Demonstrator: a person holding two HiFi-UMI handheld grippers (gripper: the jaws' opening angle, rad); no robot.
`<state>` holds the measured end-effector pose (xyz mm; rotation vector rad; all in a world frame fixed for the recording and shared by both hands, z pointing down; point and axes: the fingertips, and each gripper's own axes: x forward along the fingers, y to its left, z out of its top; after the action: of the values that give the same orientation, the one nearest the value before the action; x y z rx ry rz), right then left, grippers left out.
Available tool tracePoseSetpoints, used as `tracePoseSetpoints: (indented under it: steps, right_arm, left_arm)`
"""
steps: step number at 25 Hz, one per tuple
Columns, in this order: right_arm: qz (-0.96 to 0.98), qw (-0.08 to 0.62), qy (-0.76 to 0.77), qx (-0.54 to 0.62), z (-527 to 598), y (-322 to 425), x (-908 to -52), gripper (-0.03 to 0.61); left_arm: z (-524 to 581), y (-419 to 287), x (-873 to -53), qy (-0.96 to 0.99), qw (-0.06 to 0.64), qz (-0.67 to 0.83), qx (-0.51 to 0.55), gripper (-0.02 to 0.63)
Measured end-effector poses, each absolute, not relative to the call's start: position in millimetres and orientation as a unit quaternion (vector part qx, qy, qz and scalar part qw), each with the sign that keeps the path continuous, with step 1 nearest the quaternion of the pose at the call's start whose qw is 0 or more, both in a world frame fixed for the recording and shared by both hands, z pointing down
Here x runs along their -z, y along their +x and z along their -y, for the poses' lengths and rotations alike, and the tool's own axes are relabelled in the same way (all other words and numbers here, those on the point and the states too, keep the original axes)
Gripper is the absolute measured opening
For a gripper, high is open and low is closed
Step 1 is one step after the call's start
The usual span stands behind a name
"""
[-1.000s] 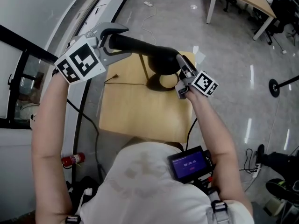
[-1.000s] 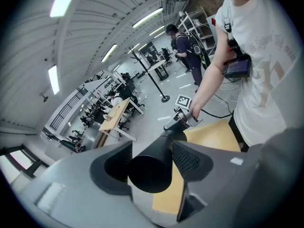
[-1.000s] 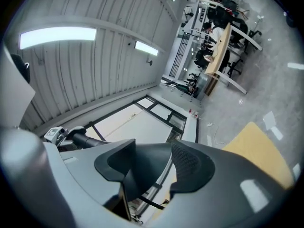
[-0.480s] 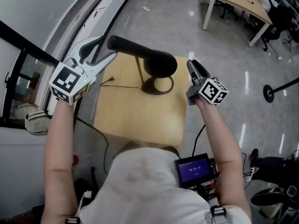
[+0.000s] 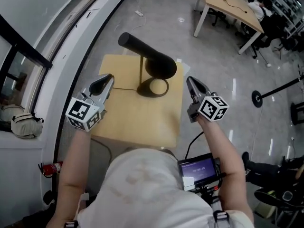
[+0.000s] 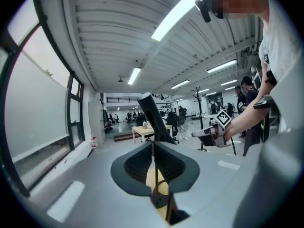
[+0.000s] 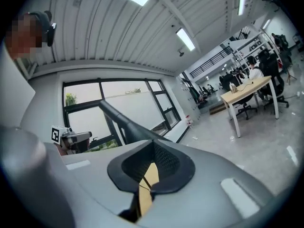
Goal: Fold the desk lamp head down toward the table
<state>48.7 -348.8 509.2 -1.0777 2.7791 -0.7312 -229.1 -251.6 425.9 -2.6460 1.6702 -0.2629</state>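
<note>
The black desk lamp point(image 5: 153, 61) stands at the far side of the small wooden table point(image 5: 137, 118), its long tube head tilted over the ring base point(image 5: 153, 87). My left gripper point(image 5: 106, 80) hovers over the table's left edge, clear of the lamp. My right gripper point(image 5: 192, 83) hangs off the table's right edge, also apart from it. The jaws of both have just closed with nothing between them. In the left gripper view the jaws point(image 6: 153, 148) meet, with the lamp head point(image 6: 153, 120) beyond. The right gripper view shows shut jaws point(image 7: 153, 151) and the lamp head point(image 7: 124, 123).
A thin cable point(image 5: 124, 89) crosses the table to the lamp base. The window wall point(image 5: 42, 42) runs along the left. A wooden desk point(image 5: 228, 4) with seated people stands far right, and a floor stand point(image 5: 259, 99) is right of the table. A small screen point(image 5: 197, 167) sits at the person's waist.
Both grippers came off the lamp and drew back toward the person, the left dropping to the table's left edge. Their jaws went from wide open to shut. The lamp stays put.
</note>
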Motion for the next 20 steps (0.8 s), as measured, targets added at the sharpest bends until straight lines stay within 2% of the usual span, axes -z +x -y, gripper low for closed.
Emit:
tracePoseSetpoints:
  steps: [2, 7, 20]
  right_arm:
    - [-0.918, 0.018, -0.334, 0.214, 324.3, 40.1, -508.8, 0.012]
    - [-0.940, -0.013, -0.295, 0.173, 266.9, 13.9, -510.8, 0.012]
    - [-0.948, -0.043, -0.282, 0.141, 199.5, -22.7, -506.6, 0.012]
  left_arm:
    - [236.8, -220.9, -450.9, -0.844, -0.031, -0.530, 0.068, 0.002]
    - [202.6, -204.2, -487.6, -0.852, -0.082, -0.516, 0.033, 0.002]
    - [158.4, -169.2, -502.2, -0.886, -0.089, -0.455, 0.028, 0.002]
